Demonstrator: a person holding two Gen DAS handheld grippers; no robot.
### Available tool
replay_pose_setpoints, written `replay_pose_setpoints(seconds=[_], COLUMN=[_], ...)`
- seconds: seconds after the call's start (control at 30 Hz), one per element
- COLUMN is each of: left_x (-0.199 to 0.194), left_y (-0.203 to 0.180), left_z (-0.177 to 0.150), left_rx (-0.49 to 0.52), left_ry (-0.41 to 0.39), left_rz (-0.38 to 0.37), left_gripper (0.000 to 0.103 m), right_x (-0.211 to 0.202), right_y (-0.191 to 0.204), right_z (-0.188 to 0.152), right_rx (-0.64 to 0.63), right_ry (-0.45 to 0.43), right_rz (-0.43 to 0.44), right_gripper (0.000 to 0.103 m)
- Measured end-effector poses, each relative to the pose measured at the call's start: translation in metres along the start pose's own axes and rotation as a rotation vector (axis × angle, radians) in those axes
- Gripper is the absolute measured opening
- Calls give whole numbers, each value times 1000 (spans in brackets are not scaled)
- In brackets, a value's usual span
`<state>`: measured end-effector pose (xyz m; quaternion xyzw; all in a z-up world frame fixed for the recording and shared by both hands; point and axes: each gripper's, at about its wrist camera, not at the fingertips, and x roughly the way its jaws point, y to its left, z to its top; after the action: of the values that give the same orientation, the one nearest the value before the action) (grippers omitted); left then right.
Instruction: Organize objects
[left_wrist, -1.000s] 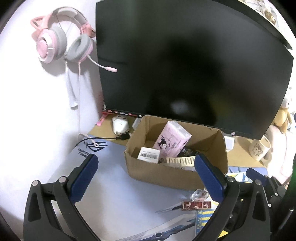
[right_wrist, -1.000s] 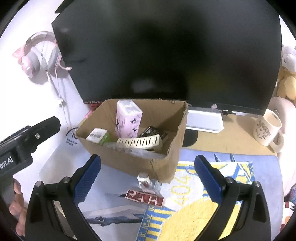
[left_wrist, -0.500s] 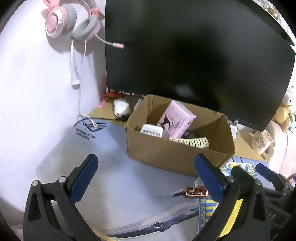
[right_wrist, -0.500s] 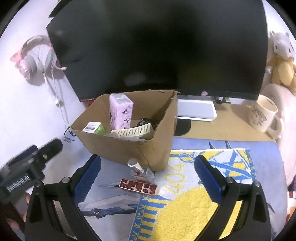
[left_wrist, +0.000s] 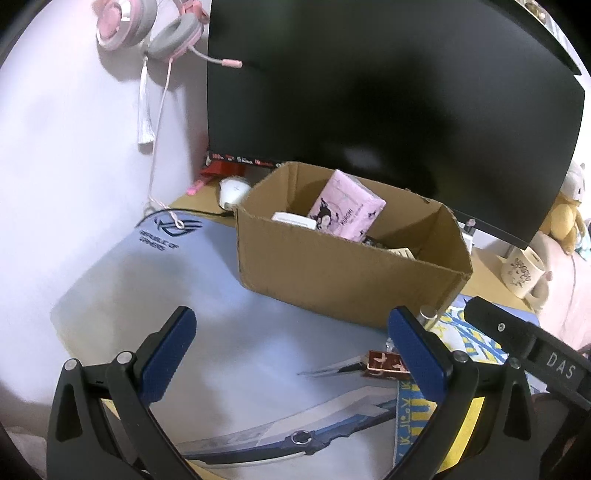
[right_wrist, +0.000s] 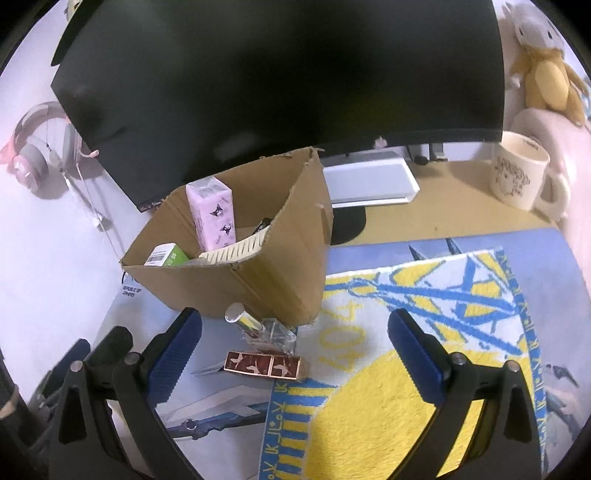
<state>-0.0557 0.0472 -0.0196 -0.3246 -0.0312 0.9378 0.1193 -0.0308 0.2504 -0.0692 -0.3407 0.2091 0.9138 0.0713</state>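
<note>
Both grippers, left gripper (left_wrist: 291, 345) and right gripper (right_wrist: 295, 345), are hovering spread wide and empty, lower and nearer the brown cardboard box (right_wrist: 236, 277) than a second ago. Lying just before it are a red patterned rectangular box (right_wrist: 264, 364) and what looks like a clear silver-capped bottle (right_wrist: 258, 326).

Matt corrugated cardboard is seen in the box (right_wrist: 258, 280), rough terry cloth in the yellow towel (right_wrist: 388, 387), glossy foil on the red packet (right_wrist: 264, 365), shiny metal on the tube cap (right_wrist: 236, 314), and glazed ceramic in the mug (right_wrist: 517, 173).
</note>
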Motion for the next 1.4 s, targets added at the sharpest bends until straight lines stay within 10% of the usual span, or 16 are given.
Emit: replay_pose_setpoints(seconds=[0.67, 1.4], left_x=[27, 68], left_y=[-31, -77], left_z=[-26, -46], left_rx=[127, 148], left_ry=[57, 192], left_rz=[28, -250], left_gripper=[103, 103], right_x=[11, 16], right_y=[-47, -62], right_z=[-10, -11], right_rx=[247, 282], right_ry=[13, 60], right_rz=[57, 12], right_gripper=[103, 103])
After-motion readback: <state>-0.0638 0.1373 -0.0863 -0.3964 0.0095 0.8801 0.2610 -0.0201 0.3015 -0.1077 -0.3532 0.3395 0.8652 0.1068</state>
